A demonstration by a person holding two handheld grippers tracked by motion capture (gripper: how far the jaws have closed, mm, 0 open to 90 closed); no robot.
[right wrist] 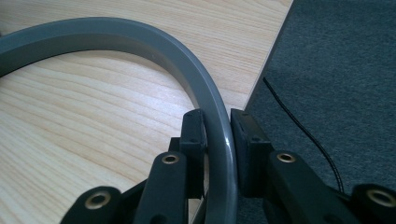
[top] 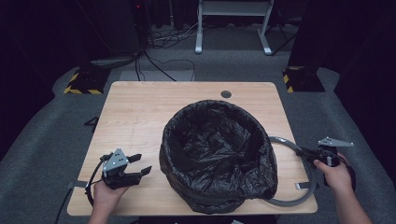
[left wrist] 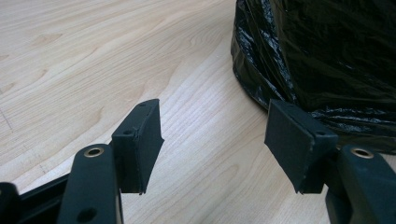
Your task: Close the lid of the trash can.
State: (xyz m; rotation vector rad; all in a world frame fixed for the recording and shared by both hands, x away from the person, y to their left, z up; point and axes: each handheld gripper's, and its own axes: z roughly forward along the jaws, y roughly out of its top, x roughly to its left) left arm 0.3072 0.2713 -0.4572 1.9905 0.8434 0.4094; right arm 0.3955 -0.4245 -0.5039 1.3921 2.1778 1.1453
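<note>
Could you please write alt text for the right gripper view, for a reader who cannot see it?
The right tongs grip a grey ring, one black jaw on each side of its band. The ring curves away to the left over a light wooden table, whose edge meets grey carpet on the right.

Black fingers (left wrist: pixel 140 140), brass screws, grey 3-cornered plates

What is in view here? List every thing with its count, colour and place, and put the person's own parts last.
table: one, light wood, centre of the high view.
bin: one, lined with a black bag, on the table's near middle.
ring: one, grey, flat on the table right of the bin.
hole: one, dark, at the table's far edge.
left tongs: one, black, open, near left of the table.
right tongs: one, black, closed on the ring.
hands: two, at the near edge.
</note>
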